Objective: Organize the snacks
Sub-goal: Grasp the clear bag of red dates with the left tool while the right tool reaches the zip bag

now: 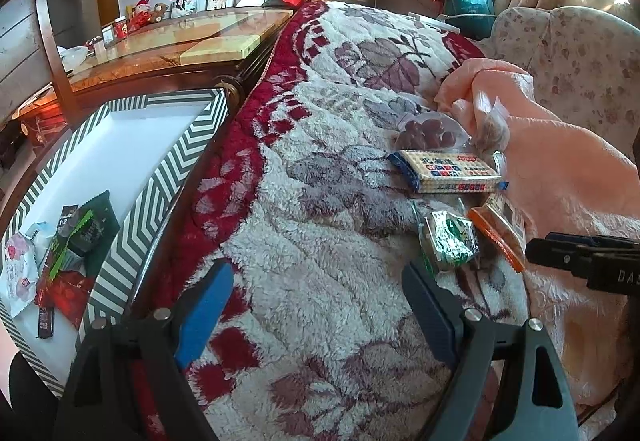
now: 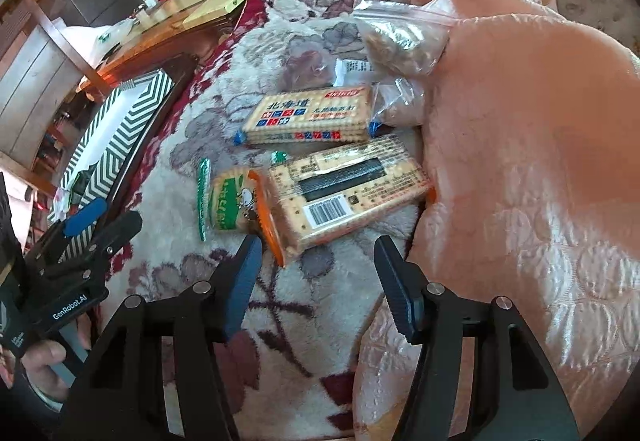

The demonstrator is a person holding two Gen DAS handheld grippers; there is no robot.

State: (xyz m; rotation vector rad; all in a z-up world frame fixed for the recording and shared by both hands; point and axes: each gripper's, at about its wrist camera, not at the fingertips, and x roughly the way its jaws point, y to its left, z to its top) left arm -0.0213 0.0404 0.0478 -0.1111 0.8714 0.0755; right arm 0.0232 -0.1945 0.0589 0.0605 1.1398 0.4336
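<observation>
My left gripper (image 1: 316,269) hangs open over the flowered plush blanket (image 1: 328,201) with nothing between its fingers. To its left stands a chevron-patterned box (image 1: 160,177) holding several snack packets (image 1: 76,237). My right gripper (image 2: 318,241) is open just short of an orange-ended cracker pack (image 2: 344,197) lying barcode up. A green pack (image 2: 228,201) leans against that pack's left end. Beyond them lie a blue-ended cracker pack (image 2: 312,117) and a clear zip bag of nuts (image 2: 400,37). A bag of red dates (image 1: 428,133) shows in the left wrist view.
A pink quilt (image 2: 520,161) is bunched along the right, touching the snacks. A wooden table (image 1: 180,41) with photos and ornaments stands behind the box. In the right wrist view the left gripper (image 2: 120,209) is at the far left, with a hand under it.
</observation>
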